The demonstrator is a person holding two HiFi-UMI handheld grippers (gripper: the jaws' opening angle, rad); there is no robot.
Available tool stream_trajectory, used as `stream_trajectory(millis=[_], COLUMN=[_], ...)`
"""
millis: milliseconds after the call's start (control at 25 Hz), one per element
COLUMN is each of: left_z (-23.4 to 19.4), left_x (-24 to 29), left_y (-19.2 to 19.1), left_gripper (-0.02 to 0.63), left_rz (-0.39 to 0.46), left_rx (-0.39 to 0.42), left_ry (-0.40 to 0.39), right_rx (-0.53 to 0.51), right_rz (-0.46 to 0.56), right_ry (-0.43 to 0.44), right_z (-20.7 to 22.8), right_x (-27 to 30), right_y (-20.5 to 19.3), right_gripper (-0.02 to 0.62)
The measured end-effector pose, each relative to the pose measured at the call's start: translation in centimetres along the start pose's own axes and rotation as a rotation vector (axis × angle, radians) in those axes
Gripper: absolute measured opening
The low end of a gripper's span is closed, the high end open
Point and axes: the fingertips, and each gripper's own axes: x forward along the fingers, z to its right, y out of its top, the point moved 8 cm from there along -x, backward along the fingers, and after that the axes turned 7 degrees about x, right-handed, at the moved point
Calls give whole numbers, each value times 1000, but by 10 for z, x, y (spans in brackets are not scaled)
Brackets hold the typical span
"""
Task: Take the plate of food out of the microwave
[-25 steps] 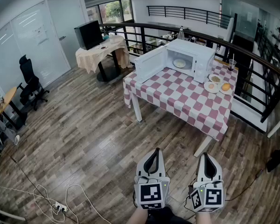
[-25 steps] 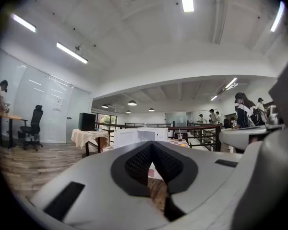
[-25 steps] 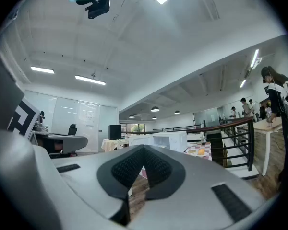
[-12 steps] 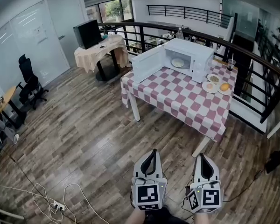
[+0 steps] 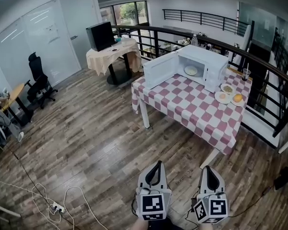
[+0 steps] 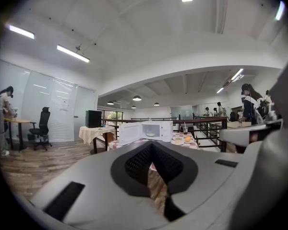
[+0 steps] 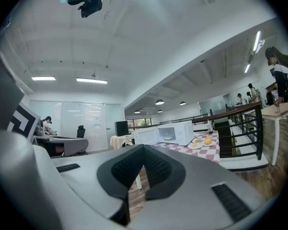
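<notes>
A white microwave (image 5: 204,63) stands at the far end of a table with a red-and-white checked cloth (image 5: 192,109), across the room from me. Its door (image 5: 159,70) hangs open to the left. Inside lies a white plate of food (image 5: 190,71). Both grippers sit low at the bottom of the head view, well short of the table. My left gripper (image 5: 156,166) and right gripper (image 5: 209,171) are shut with nothing in them. The left gripper view shows the microwave (image 6: 152,131) far off over the shut jaws. The right gripper view shows the microwave (image 7: 175,132) likewise.
Two more plates of food (image 5: 229,94) and a cup with a straw (image 5: 245,74) stand right of the microwave. A black railing (image 5: 273,85) runs behind the table. A cloth-covered table with a monitor (image 5: 108,47), an office chair (image 5: 38,78) and floor cables (image 5: 53,202) lie left.
The head view has shifted: the table and microwave sit slightly lower and further right, and both grippers sit lower in the picture. Both stay shut and empty.
</notes>
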Motion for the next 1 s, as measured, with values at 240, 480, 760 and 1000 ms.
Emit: stream_trajectory(millis=[240,480,760,1000], left_z=[-5,-15,-40,-72], left_x=[13,43,98,154], left_y=[-3,-4,-9,-2], left_gripper=[34,34,34,34], left_rz=[-11,-8,-11,-6], left_rx=[-9,-12,-20,-36], left_ry=[16,10,-6,-25], right_rx=[6,14,43,44], right_rz=[-9,-24,-47,-53], right_ry=[8,0,-13,-45], right_z=[4,9,13,10], right_x=[16,46,109,168], right_y=[-3,-8,-12,-5], right_gripper=[-6,-6,-6,-6])
